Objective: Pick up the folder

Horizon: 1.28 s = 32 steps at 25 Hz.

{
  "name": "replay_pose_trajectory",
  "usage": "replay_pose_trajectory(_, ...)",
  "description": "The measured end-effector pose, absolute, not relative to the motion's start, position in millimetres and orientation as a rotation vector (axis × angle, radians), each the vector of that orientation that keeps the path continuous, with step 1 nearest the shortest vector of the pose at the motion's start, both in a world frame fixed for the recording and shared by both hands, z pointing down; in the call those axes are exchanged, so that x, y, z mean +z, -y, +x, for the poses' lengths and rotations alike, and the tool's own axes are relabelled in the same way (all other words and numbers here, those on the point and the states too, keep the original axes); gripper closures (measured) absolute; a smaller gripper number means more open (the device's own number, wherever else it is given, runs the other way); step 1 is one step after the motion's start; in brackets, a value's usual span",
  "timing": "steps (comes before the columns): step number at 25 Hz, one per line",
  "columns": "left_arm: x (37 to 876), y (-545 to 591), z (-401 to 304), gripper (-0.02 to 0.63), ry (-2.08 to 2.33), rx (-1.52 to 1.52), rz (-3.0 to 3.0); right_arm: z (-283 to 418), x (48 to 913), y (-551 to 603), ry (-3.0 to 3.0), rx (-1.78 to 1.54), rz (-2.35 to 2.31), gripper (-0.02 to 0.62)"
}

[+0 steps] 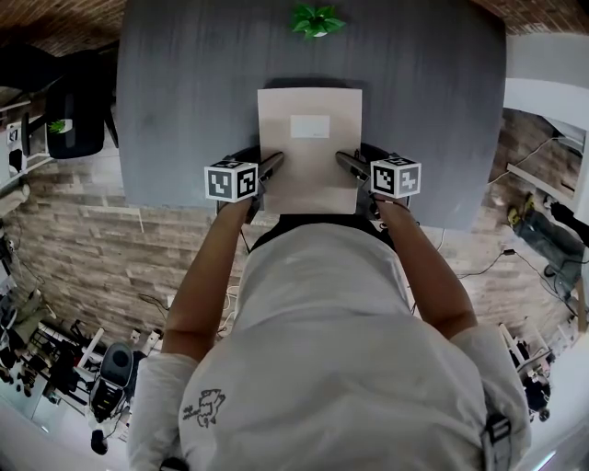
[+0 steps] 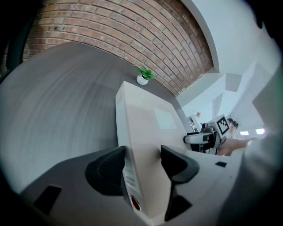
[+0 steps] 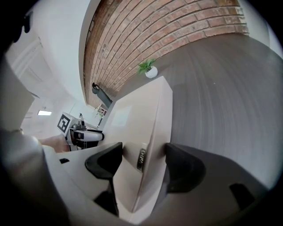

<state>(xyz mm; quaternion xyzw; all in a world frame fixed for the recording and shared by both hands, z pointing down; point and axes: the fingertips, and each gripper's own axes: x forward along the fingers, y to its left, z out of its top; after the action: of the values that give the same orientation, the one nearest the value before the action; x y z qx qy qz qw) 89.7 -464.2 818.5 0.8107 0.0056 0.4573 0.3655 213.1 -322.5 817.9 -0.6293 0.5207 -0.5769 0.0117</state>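
A beige folder point(image 1: 309, 147) with a white label lies flat over the grey table point(image 1: 184, 110), near its front edge. My left gripper point(image 1: 273, 166) is shut on the folder's left edge, and my right gripper point(image 1: 345, 164) is shut on its right edge. In the left gripper view both jaws press the folder point(image 2: 146, 128) at its thick side, the left gripper point(image 2: 141, 170) clamping it. The right gripper view shows the right gripper point(image 3: 142, 163) clamped the same way on the folder point(image 3: 137, 114). A shadow runs along the folder's far edge; whether it touches the table I cannot tell.
A small green plant point(image 1: 316, 20) in a white pot stands at the table's far edge, beyond the folder. A brick wall point(image 2: 132, 39) rises behind it. The person's torso is close against the table's front edge. A black chair point(image 1: 78, 110) stands to the left.
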Motion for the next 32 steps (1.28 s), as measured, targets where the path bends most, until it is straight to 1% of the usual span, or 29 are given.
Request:
replay_pose_trajectory(8, 786.2, 472.3, 96.6, 0.337, -0.012, 1.119, 2.187, 214.8, 792.1, 326.2, -1.648, -1.723, -2.014, 0.291)
replay_pose_trajectory(16, 744.1, 476.0, 87.0, 0.339, -0.007, 1.062, 2.300, 202.0, 751.6, 327.6, -1.644, -1.602, -2.093, 0.295)
replay_pose_trajectory(22, 702.2, 469.5, 58.8, 0.339, -0.029, 0.991, 2.398, 171.6, 709.7, 318.8, -1.662, -1.491, -2.154, 0.295)
replay_pose_trajectory(27, 668.2, 479.1, 66.6, 0.339, -0.045, 0.929, 2.468, 177.3, 674.8, 327.7, -1.688, -1.406, -2.208, 0.295)
replay_pose_trajectory(32, 630.7, 483.3, 52.3, 0.344, -0.053, 0.832, 2.553, 161.4, 640.2, 330.9, -1.743, -1.272, -2.279, 0.296)
